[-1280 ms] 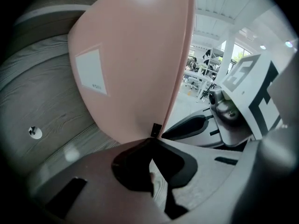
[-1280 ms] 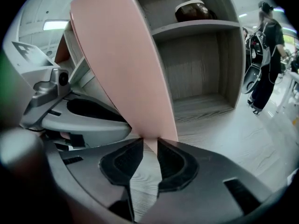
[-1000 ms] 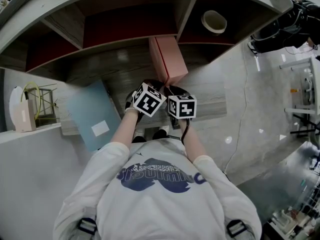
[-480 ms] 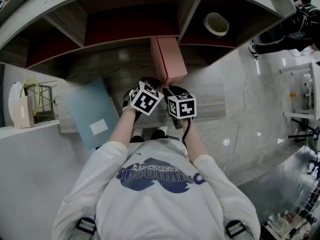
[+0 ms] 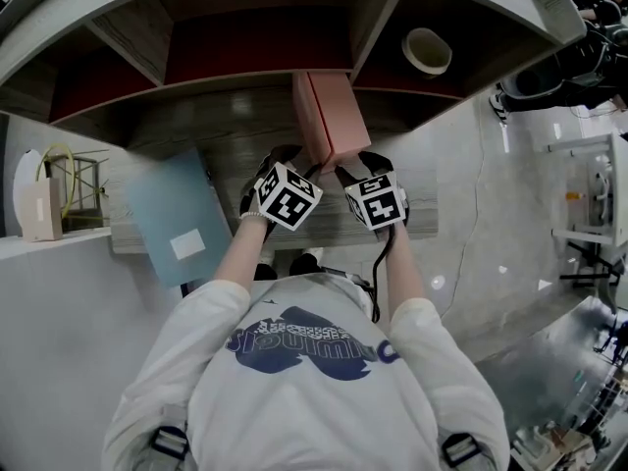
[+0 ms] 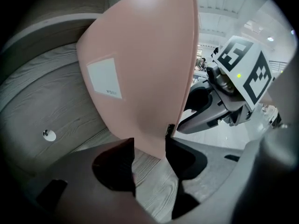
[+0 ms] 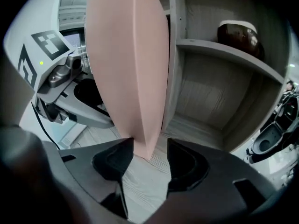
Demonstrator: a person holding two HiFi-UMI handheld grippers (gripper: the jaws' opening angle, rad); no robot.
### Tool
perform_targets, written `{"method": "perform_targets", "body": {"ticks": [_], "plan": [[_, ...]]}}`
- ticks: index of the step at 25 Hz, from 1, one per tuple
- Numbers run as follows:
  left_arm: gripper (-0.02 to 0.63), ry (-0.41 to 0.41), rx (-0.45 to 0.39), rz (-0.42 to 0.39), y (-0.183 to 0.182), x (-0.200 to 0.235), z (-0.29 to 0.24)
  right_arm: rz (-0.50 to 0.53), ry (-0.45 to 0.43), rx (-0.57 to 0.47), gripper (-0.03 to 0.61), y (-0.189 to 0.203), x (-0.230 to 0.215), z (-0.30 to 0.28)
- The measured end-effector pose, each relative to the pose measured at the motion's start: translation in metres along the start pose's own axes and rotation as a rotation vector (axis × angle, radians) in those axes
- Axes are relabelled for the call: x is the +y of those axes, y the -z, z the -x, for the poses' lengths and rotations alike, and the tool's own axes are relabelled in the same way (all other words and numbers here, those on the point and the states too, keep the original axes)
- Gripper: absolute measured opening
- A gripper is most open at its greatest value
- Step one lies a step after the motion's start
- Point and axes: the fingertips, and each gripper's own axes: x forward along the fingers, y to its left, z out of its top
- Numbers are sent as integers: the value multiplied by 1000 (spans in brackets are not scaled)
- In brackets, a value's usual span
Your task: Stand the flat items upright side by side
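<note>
Two claws flank the pink folder, which stands upright on the tabletop in the upper middle of the head view, close beside the shelf divider. We take that spot as chosen so the divider can prop the folder once it is let go.

The left claw has just been opening. Its jaws stand apart with the folder's lower near corner between them, and we see no squeeze. The right claw has just been opening too, with the same corner in its gap and clear of the jaw at the frame's right.

The blue folder lies flat at the left of the head view, overhanging the tabletop's near edge. We judge it the next one to stand.

We cannot settle whether the pink thing is one folder or two pressed together, since a seam runs down it. In the head view the marker cubes cover both claws' tips.
</note>
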Motion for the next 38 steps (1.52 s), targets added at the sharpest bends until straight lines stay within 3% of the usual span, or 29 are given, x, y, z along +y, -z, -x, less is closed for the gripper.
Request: {"method": "perform_targets", "body": {"ticks": [5, 7, 15, 25, 38], "plan": [[192, 37, 6, -39, -1, -6, -1, 22, -78, -24, 130, -2, 14, 0], [192, 55, 9, -66, -1, -7, -2, 25, -105, -40, 156, -3, 21, 0], [190, 82, 34, -142, 1, -8, 2, 17, -132, -49, 155, -3, 29, 3], [190, 197, 48, -231, 5, -11, 3, -73, -118, -66, 169, 1, 41, 7], [190, 349, 89, -409, 7, -10, 3, -177, -67, -72, 176, -2, 49, 6]]}}
